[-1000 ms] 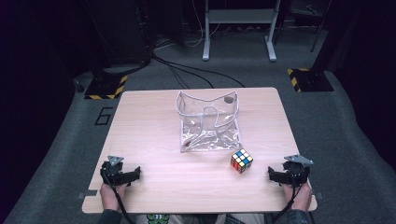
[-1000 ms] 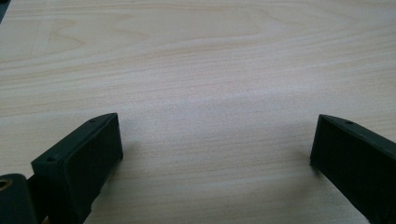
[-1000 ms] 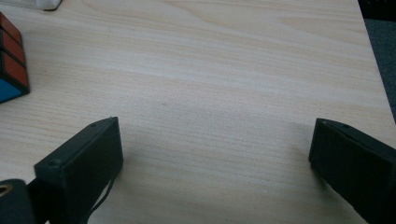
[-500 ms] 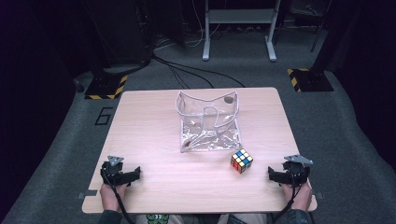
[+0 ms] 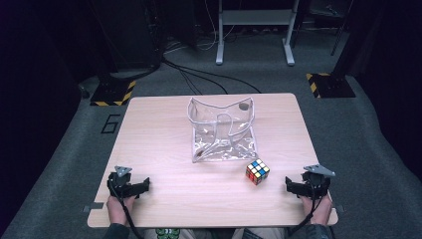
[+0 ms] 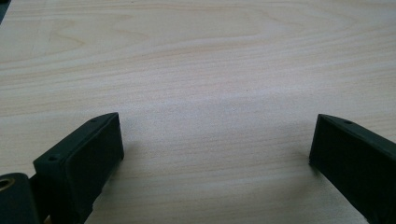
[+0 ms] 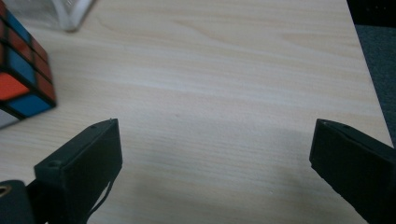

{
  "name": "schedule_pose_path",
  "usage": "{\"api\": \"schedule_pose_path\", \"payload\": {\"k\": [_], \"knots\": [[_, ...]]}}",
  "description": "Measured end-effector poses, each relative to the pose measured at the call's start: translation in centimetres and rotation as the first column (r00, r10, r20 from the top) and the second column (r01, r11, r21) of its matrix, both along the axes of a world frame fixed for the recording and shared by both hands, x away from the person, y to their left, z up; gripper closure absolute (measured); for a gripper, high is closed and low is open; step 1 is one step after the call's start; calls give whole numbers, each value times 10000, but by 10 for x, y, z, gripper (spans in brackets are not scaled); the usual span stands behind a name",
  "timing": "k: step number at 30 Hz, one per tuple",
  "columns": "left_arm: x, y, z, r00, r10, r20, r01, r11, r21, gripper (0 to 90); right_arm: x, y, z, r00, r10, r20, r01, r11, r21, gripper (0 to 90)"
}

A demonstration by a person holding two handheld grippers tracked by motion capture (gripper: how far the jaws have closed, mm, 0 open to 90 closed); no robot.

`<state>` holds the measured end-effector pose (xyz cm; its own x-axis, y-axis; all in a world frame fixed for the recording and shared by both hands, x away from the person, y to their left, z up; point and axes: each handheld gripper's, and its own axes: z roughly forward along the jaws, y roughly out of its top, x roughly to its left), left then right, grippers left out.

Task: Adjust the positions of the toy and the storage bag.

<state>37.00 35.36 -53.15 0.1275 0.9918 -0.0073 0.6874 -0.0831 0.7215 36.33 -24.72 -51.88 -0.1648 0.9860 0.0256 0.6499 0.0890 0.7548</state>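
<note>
Your jaws stand wide apart on both sides, with nothing but bare wood between them. Your left gripper (image 5: 128,185) rests on the tabletop (image 5: 159,129) near its near-left corner, well apart from everything else; in the left gripper view its gap (image 6: 217,149) frames plain wood grain. Your right gripper (image 5: 304,185) rests near the near-right corner, and the Rubik's cube (image 5: 257,171) sits near it, off to its left and slightly farther from you, not touching it. In the right gripper view (image 7: 215,149) the cube (image 7: 23,79) shows at the left edge, outside the jaws, with orange, blue and red stickers facing you. Just beyond the cube, in the middle of the tabletop, lies a clear plastic pouch (image 5: 221,132) with its mouth gaping open on the far side.
</note>
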Motion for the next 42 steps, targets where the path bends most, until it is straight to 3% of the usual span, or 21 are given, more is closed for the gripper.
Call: {"api": "schedule_pose_path", "payload": {"k": [3, 13, 22, 42], "knots": [[0, 0, 0, 10000, -3, -3, 3, 10000, 2, 27, -1, 6, 10, 9993, 295, 237, -300, 9993, 222, 19], [0, 0, 0, 10000, -19, 16, 19, 10000, 12, 27, 0, 30, 25, 9941, 1016, 384, -1022, 9947, 140, 23], [0, 0, 0, 10000, -54, 9, 54, 10000, 12, 27, -1, 41, 31, 9892, 1423, 362, -1433, 9893, 260, 30], [1, 0, 0, 10000, -65, 10, 65, 10000, 16, 27, 5, 69, 37, 9655, 2598, 206, -2601, 9654, 176, 44]]}}
